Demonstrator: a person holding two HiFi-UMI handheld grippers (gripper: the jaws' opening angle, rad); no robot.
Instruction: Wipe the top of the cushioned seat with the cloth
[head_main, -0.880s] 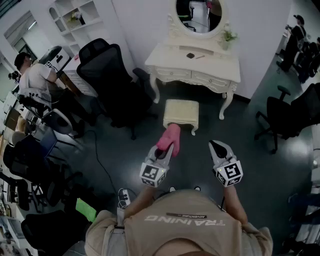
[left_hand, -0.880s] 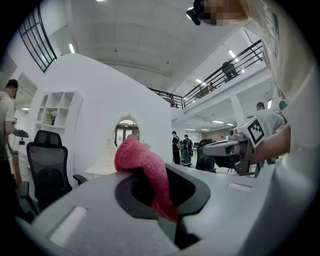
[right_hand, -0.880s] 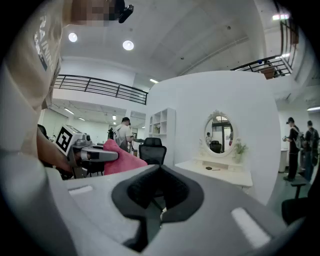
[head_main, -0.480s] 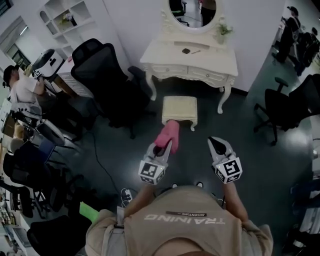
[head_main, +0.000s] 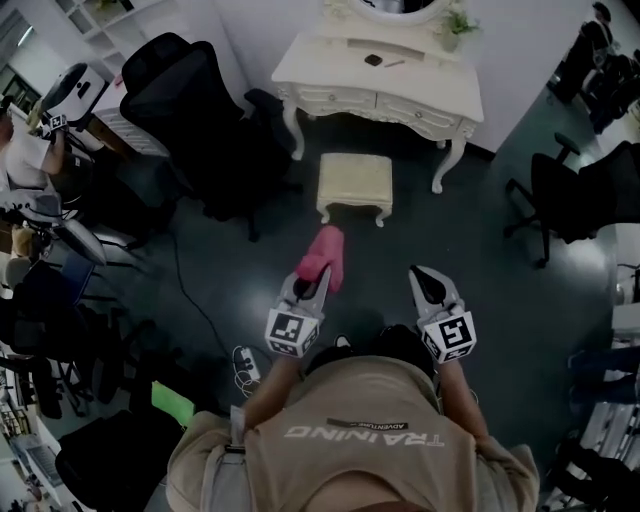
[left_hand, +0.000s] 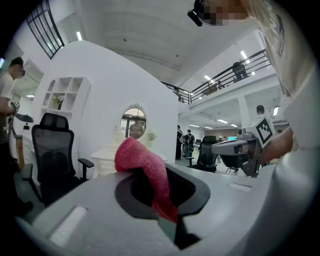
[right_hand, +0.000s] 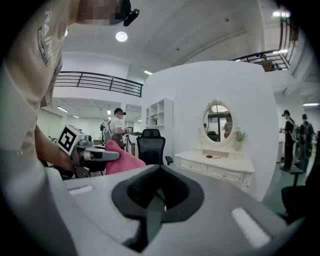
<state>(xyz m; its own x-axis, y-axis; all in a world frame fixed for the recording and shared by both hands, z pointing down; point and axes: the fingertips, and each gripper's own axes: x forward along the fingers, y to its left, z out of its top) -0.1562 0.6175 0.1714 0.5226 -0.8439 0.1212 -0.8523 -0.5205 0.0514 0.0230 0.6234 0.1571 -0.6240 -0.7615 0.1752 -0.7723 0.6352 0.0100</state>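
A cream cushioned seat (head_main: 355, 178) stands on the dark floor in front of a white dressing table (head_main: 380, 80). My left gripper (head_main: 315, 283) is shut on a pink cloth (head_main: 323, 255), which sticks out forward of the jaws, short of the seat. In the left gripper view the pink cloth (left_hand: 145, 172) bulges up out of the closed jaws. My right gripper (head_main: 425, 283) is held level beside it, shut and holding nothing. The right gripper view shows the dressing table (right_hand: 220, 165) and its oval mirror (right_hand: 218, 121); the seat is hidden there.
A black office chair (head_main: 195, 120) stands left of the seat, another (head_main: 580, 190) at the right. A cable and power strip (head_main: 243, 365) lie on the floor at my left. A person (head_main: 25, 150) sits at a desk far left.
I have stepped closer to the seat and the table; both grippers keep their pose, the cloth still in the left one.
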